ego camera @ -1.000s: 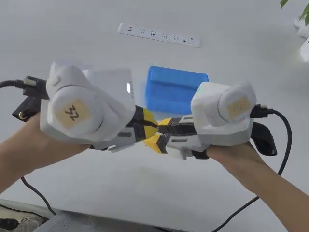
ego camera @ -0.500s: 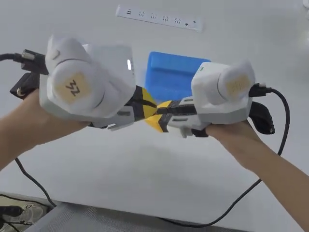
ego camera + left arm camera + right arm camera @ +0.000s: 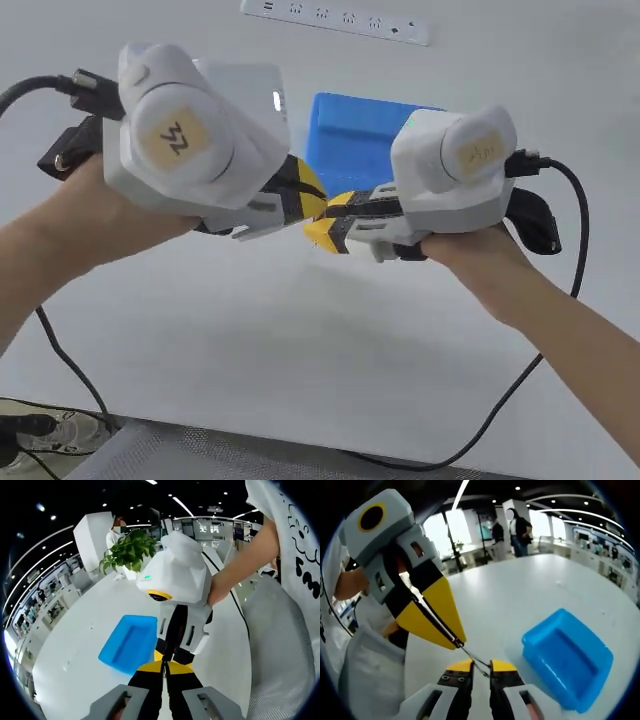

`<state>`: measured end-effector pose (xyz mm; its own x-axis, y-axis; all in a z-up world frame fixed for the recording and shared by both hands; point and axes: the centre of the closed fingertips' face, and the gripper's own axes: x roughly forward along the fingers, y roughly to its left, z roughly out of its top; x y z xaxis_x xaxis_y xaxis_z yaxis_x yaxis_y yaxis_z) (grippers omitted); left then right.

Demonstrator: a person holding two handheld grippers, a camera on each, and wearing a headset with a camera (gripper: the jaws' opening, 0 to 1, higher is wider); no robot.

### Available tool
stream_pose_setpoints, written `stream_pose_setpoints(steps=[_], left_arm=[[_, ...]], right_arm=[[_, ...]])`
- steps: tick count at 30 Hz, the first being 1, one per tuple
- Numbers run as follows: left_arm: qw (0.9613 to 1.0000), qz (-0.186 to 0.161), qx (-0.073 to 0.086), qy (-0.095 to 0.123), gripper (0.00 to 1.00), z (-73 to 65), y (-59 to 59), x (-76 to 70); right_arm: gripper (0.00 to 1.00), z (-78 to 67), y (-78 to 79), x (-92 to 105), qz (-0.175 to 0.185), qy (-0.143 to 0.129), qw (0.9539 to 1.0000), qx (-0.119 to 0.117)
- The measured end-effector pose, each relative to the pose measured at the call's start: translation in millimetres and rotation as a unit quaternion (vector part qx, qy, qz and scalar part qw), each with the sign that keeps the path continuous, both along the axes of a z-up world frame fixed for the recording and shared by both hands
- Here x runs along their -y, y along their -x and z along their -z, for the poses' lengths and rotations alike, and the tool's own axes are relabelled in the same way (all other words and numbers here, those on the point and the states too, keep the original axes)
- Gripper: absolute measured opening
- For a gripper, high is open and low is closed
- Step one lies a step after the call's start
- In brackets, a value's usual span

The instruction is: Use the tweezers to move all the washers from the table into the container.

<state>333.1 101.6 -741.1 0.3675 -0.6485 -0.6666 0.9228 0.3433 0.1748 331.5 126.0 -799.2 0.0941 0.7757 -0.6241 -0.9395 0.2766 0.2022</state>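
Note:
Both grippers hang above the white table, tip to tip. My left gripper (image 3: 312,200) (image 3: 162,667) comes in from the left with its black-and-yellow jaws pressed together on thin metal tweezers (image 3: 472,657). The tweezers stick out of its tip (image 3: 456,641) and run between the jaws of my right gripper (image 3: 322,228) (image 3: 481,669), which close narrowly on their end. Just behind the grippers a blue rectangular container (image 3: 360,135) (image 3: 131,642) (image 3: 567,660) rests on the table with nothing in it.
A white power strip (image 3: 335,20) lies at the far side of the table. Black cables (image 3: 560,260) trail from both grippers. The table's front edge (image 3: 200,440) is close to the person. A potted plant (image 3: 130,550) and people stand beyond the table.
The head view has tilted. Both grippers stay tip to tip in front of the container and sit slightly higher in the picture.

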Motion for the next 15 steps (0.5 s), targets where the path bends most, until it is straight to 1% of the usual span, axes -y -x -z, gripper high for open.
stream_pose_setpoints(steps=[1, 3, 4, 7, 11, 15], left_arm=[[1.0000, -0.001, -0.006, 0.002, 0.00, 1.7, -0.8, 0.5], [1.0000, -0.001, -0.002, -0.004, 0.00, 2.4, -1.9, 0.4], [1.0000, 0.000, 0.000, -0.004, 0.00, 1.3, -2.5, 0.6], [1.0000, -0.002, 0.000, 0.004, 0.00, -1.3, -3.9, 1.5], [1.0000, -0.006, 0.002, 0.005, 0.00, -1.0, -9.2, -2.7], [0.9999, -0.004, -0.002, 0.010, 0.00, -0.5, -6.5, -2.7]], right_arm=[[0.08, 1.6, -0.6, 0.6, 0.001, 0.000, 1.0000, -0.003], [0.08, 4.1, -1.9, 1.2, 0.007, -0.002, 0.9999, -0.010], [0.08, 4.1, -2.0, 1.1, 0.007, -0.001, 0.9999, -0.009], [0.08, 4.7, -5.1, 0.8, 0.008, 0.000, 0.9999, -0.006], [0.08, 6.1, -7.8, 0.0, 0.009, -0.002, 0.9999, -0.009], [0.07, 6.2, -6.6, -0.3, 0.003, 0.004, 1.0000, 0.000]])
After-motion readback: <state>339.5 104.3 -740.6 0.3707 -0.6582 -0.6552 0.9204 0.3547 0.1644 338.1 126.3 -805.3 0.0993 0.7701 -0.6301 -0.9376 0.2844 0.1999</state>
